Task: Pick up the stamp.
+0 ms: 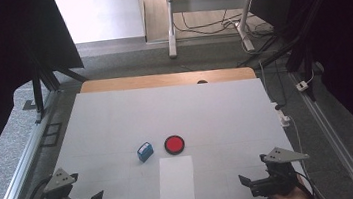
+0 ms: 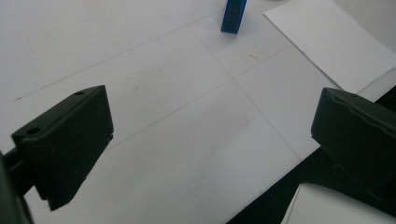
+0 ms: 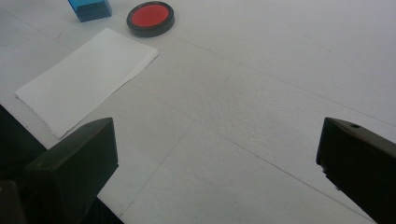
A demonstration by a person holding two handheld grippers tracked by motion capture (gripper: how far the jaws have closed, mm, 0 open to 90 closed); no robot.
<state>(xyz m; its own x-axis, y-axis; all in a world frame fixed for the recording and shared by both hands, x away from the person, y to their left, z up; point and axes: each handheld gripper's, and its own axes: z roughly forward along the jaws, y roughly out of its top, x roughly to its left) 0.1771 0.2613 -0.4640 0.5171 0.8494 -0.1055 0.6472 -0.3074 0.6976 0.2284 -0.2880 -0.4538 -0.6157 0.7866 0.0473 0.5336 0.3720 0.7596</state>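
A: Matt white sheet of paper (image 1: 176, 180) there, smooth, just in front of the glossy red ink pad (image 1: 174, 144) with its black plastic rim.

B: And left of that pad, the blue stamp (image 1: 144, 151) looks like shiny plastic.

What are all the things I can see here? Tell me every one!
stamp: 1, blue, middle of the table, just left of the ink pad
ink pad: 1, round, red with a black rim, middle of the table, right of the stamp
sheet of paper: 1, white, flat on the table near the front edge, in front of the stamp and ink pad
table: 1, white top with a wooden strip along the far edge
desk frame: 1, light grey legs, on the floor beyond the table, with cables around it
left gripper: 1, black, front left corner, jaws open, holding nothing
right gripper: 1, black, front right corner, jaws open, holding nothing
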